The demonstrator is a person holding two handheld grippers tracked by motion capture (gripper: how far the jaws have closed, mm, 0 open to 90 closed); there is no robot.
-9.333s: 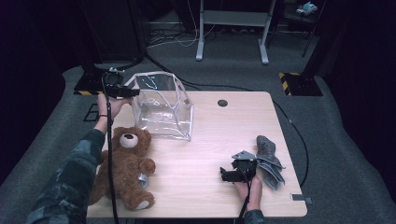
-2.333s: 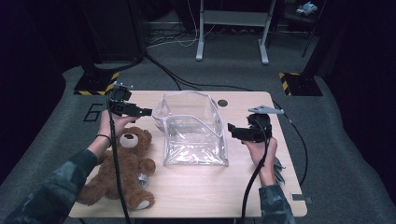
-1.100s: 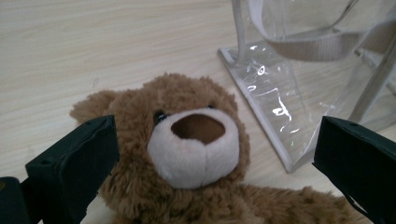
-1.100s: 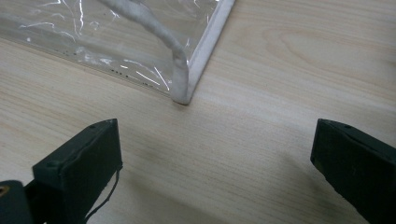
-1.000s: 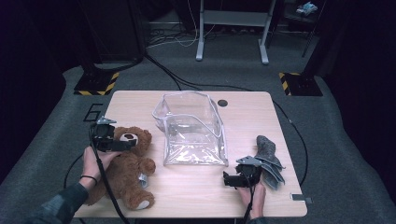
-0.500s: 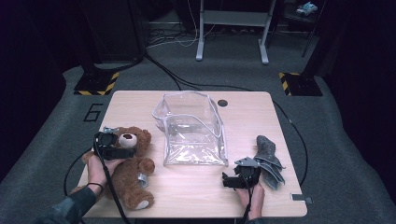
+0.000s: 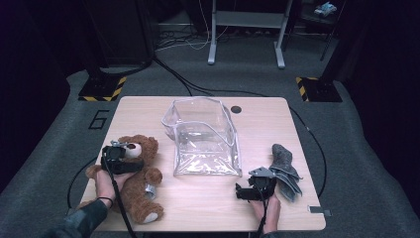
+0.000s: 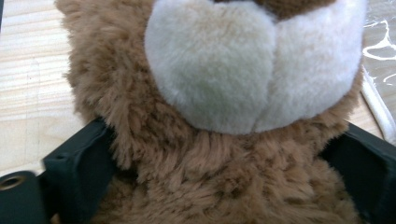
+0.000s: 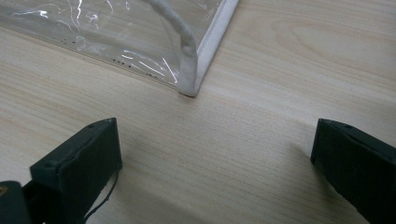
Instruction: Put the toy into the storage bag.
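While astride teddy bear [image 8: 196, 154], left gripper [image 7: 130, 165].

Teddy bear [image 7: 133, 173] near left on table [image 7: 297, 124], clear bag [image 7: 203, 139] center, cloth [image 7: 285, 166] right, bag btwn them.

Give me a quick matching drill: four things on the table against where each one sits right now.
Things:
1. bear
2. clear bag
3. grey cloth
4. right claw

Places:
A. table middle
B. far right, behind the right hand
C. between the left claw's jaws
D. resting open near the bag's front corner

Pairs: 1-C, 2-A, 3-B, 4-D
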